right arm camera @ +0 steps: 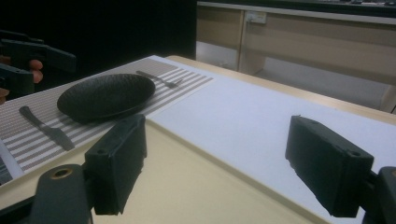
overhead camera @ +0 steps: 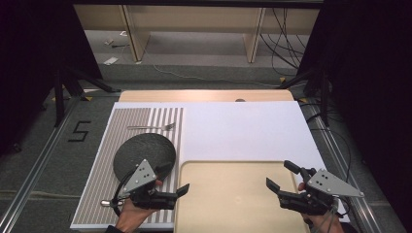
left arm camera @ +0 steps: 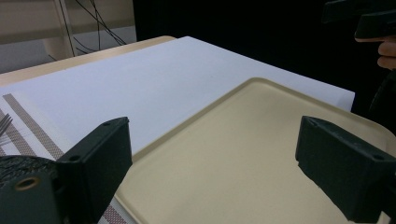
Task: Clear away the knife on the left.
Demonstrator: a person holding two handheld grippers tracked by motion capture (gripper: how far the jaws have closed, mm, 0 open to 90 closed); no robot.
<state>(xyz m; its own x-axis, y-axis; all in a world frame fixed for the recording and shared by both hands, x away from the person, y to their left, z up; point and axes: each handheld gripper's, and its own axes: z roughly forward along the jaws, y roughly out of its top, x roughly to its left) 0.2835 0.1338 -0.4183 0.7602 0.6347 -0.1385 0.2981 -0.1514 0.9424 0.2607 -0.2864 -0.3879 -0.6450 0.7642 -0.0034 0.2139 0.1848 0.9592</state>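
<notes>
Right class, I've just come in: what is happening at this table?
A person holds the left gripper and the right gripper, both open and holding nothing, over the near corners of a beige tray. To the left, a black plate, a fork and a knife lie on a striped placemat.

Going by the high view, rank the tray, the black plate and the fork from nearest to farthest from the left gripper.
From the left gripper:
1. Tray, right beside its jaws.
2. Black plate, just behind it on the striped placemat.
3. Fork, beyond the plate at the placemat's far end.
</notes>
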